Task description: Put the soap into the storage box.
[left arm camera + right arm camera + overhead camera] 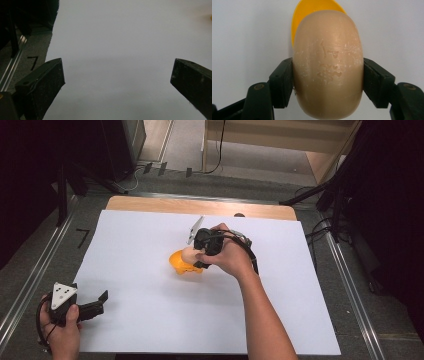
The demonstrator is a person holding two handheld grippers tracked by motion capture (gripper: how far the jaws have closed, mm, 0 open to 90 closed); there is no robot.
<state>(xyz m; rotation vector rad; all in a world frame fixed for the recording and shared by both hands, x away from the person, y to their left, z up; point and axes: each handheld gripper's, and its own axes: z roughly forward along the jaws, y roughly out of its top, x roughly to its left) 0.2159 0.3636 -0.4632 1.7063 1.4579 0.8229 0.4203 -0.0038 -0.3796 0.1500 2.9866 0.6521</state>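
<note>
A beige oval bar of soap (328, 65) sits clamped between the two black jaws of my right gripper (328, 80), which is shut on it. Behind and under the soap lies a yellow dish (312, 15). In the high view the right gripper (196, 258) is near the middle of the white sheet, holding the soap (188, 255) right over the yellow dish (178, 262). My left gripper (100, 302) rests near the sheet's front left corner, its jaws wide apart with nothing between them; in its own view the left gripper (117, 80) looks across bare white paper.
A large white sheet (150, 320) covers the wooden table (150, 205). Metal rails (30, 280) run along the left and right sides. Dark stands and cables crowd the floor beyond the far edge.
</note>
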